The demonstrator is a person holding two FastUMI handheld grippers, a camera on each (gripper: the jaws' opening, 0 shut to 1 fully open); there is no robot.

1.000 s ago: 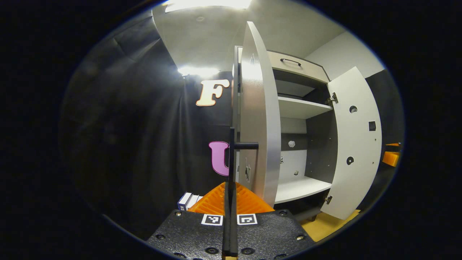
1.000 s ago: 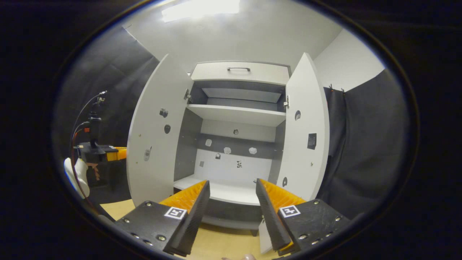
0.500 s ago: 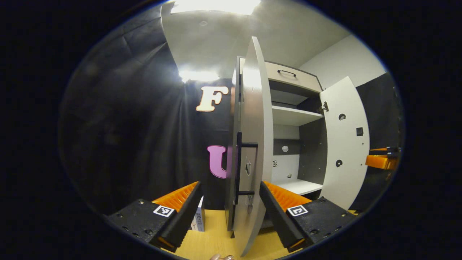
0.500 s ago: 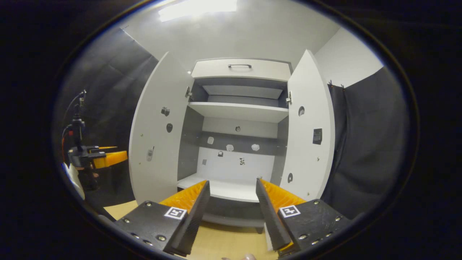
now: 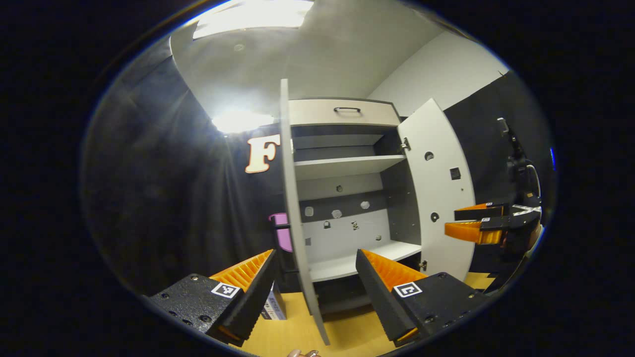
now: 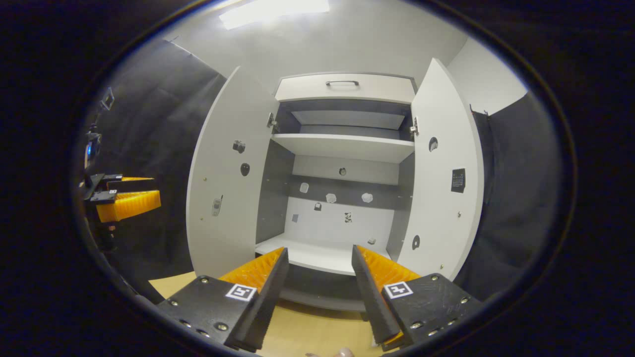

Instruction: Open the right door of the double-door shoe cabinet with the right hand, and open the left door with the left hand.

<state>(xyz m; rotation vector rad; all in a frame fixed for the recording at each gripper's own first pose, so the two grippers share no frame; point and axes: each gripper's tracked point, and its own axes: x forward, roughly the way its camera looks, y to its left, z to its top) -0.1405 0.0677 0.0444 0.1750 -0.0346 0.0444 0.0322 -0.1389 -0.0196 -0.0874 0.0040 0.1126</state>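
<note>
Cabinet (image 6: 342, 148) doors wide open, beyond both parted jaws.

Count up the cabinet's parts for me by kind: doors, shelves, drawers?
Doors: 2, left door and right door, both open.
Shelves: 2, upper shelf and lower shelf.
Drawers: 1, top drawer, closed.
Total: 5.

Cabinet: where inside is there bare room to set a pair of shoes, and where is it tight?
The lower shelf is bare from the left door to the right door. The upper shelf is bare too, but low under the drawer. Both claws, left and right, hang open before the lower shelf, so passage there is tight.
</note>
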